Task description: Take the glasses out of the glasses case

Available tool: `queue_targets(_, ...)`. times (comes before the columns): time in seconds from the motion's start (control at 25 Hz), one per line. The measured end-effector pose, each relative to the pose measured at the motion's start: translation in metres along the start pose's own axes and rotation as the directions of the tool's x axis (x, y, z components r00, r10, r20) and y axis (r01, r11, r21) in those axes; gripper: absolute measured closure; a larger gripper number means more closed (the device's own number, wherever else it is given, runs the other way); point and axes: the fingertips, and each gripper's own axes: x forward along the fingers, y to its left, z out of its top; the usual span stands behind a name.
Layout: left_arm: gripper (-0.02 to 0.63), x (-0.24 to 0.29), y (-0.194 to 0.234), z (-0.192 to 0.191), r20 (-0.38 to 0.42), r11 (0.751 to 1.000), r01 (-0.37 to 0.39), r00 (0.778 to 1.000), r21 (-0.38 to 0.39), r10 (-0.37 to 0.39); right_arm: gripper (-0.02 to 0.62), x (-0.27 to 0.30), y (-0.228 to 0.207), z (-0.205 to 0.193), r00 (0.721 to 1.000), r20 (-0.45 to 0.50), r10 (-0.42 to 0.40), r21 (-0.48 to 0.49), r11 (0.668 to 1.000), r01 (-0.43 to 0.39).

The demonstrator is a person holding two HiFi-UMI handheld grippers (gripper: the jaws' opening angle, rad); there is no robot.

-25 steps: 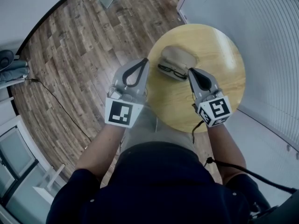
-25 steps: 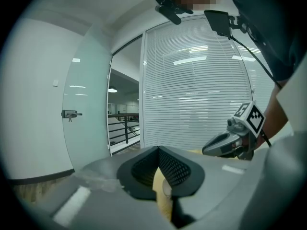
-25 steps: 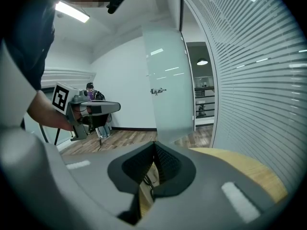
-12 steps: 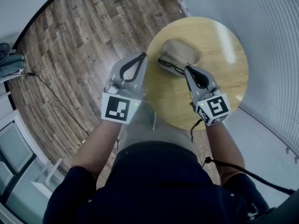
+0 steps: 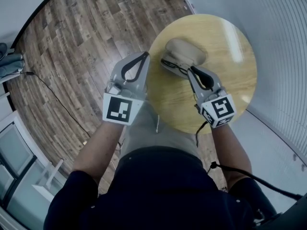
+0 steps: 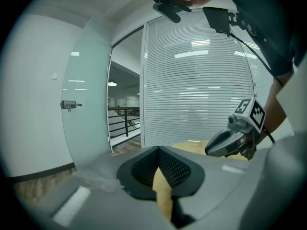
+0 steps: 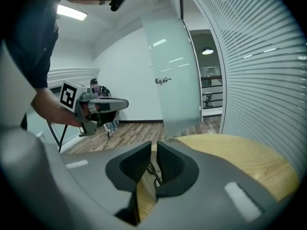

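A tan glasses case [image 5: 184, 49] lies open on the round wooden table [image 5: 225, 80], with dark-framed glasses [image 5: 171, 66] in its near half. My right gripper [image 5: 189, 69] has its tips at the right end of the glasses. In the right gripper view only a narrow slot stays between its jaws [image 7: 153, 152], and a thin dark piece of the glasses [image 7: 154, 172] runs through it. My left gripper [image 5: 145, 55] hangs beside the table's left edge, apart from the case. Its pads [image 6: 158, 150] meet at the tip with nothing between them.
The table is small and stands on a wood-plank floor [image 5: 81, 42]. A black cable [image 5: 53, 97] runs across the floor at the left. A wall with blinds [image 5: 278, 42] stands close on the right. The person's legs are under the table's near edge.
The right gripper has slid a little forward and left onto the end of the glasses. The left gripper has stayed beside the table edge, shut.
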Motion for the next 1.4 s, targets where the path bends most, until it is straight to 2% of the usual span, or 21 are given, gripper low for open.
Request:
queue_targets(0.52, 0.601, 0.017, -0.005, -0.015, -0.013, 1.0, 0.011, 1.0, -0.022, -0.011, 0.514, 0.017, -0.004, -0.018, 0.995, -0.064, 0.073, -0.034, 0.997, -0.075)
queue_targets(1.04, 0.601, 0.029, -0.001, -0.034, -0.043, 0.999, 0.022, 0.999, -0.032, -0.023, 0.514, 0.035, -0.013, -0.04, 0.988, -0.131, 0.084, -0.03, 0.996, -0.089)
queue_targets(1.4, 0.601, 0.029, 0.001, -0.045, -0.056, 0.999, 0.02, 0.998, -0.046, -0.023, 0.514, 0.043, -0.004, -0.049, 0.974, -0.177, 0.14, -0.041, 0.988, -0.149)
